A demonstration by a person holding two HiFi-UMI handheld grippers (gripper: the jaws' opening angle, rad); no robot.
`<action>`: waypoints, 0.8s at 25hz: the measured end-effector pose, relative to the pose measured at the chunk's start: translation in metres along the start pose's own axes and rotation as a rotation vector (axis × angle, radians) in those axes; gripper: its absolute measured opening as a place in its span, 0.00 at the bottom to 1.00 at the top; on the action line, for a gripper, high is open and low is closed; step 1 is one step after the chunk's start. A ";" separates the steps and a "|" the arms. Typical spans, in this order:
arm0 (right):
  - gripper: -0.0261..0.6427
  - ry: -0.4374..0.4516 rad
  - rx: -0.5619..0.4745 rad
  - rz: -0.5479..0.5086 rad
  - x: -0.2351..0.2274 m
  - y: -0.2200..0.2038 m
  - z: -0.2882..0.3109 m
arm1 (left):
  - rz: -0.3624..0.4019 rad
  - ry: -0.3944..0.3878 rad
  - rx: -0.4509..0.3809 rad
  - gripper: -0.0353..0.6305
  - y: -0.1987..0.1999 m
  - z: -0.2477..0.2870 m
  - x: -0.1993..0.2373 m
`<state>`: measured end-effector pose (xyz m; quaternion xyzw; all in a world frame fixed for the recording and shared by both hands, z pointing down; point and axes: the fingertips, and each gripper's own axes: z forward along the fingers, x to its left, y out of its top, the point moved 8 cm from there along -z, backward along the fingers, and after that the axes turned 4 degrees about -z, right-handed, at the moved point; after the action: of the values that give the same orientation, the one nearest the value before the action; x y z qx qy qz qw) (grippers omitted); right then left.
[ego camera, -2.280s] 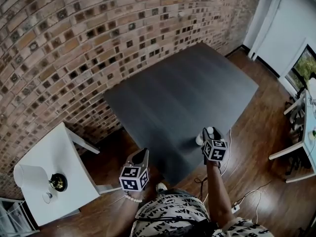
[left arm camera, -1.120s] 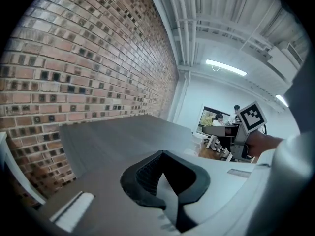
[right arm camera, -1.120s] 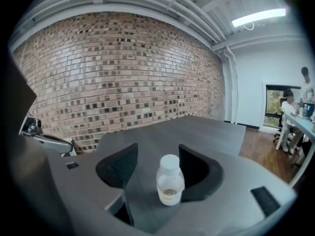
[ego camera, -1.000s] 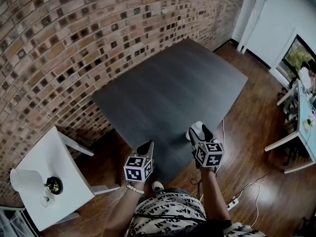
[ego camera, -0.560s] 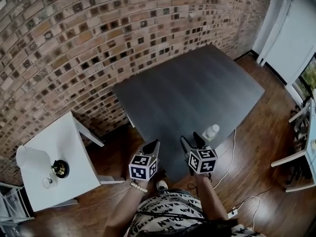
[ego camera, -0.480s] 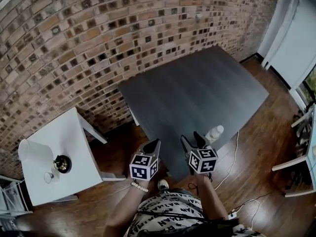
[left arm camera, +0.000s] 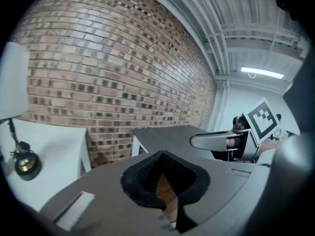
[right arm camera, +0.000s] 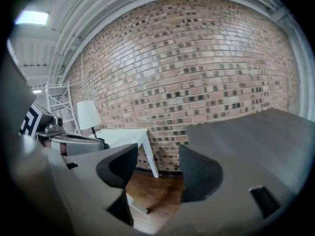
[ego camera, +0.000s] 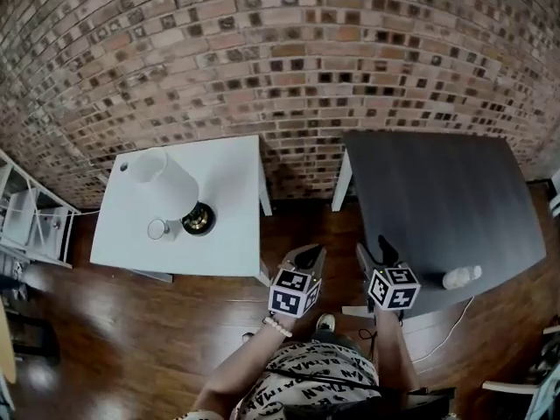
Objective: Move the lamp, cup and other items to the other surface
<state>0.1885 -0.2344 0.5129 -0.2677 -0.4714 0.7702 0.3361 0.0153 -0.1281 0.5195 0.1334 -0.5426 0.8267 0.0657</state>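
A lamp with a white shade (ego camera: 163, 178) and dark round base (ego camera: 199, 220) stands on the white table (ego camera: 223, 234). A small round cup (ego camera: 157, 228) sits beside the base. On the dark table (ego camera: 437, 199), a white bottle-shaped item (ego camera: 461, 276) rests near the front edge. My left gripper (ego camera: 308, 254) hangs over the floor between the tables, shut and empty (left arm camera: 163, 154). My right gripper (ego camera: 374, 250) is at the dark table's front left corner, open with nothing between its jaws (right arm camera: 158, 151). The lamp (right arm camera: 88, 113) shows far off in the right gripper view.
A brick wall (ego camera: 289, 68) runs behind both tables. Wooden floor (ego camera: 175, 322) lies in front, with a gap of floor (ego camera: 302, 213) between the tables. A white wire rack (ego camera: 31, 226) stands left of the white table. A cable (ego camera: 437, 344) trails on the floor at the right.
The right gripper let go of the white item, which stays on the dark table. Both grippers drew back off that table, and the view swung left to the white table and lamp.
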 end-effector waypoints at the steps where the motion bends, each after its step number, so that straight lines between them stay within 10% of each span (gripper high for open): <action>1: 0.46 0.044 0.005 -0.013 0.021 0.003 0.013 | -0.013 0.037 -0.011 0.06 -0.001 -0.016 0.016; 10: 0.46 0.308 -0.009 -0.122 0.228 0.018 0.098 | -0.135 0.289 -0.085 0.06 -0.019 -0.186 0.160; 20: 0.46 0.380 0.000 -0.190 0.360 0.011 0.165 | -0.213 0.428 -0.150 0.06 -0.046 -0.312 0.253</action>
<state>-0.1617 -0.0505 0.5366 -0.3625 -0.4226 0.6708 0.4900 -0.2615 0.1665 0.5172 0.0068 -0.5591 0.7819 0.2756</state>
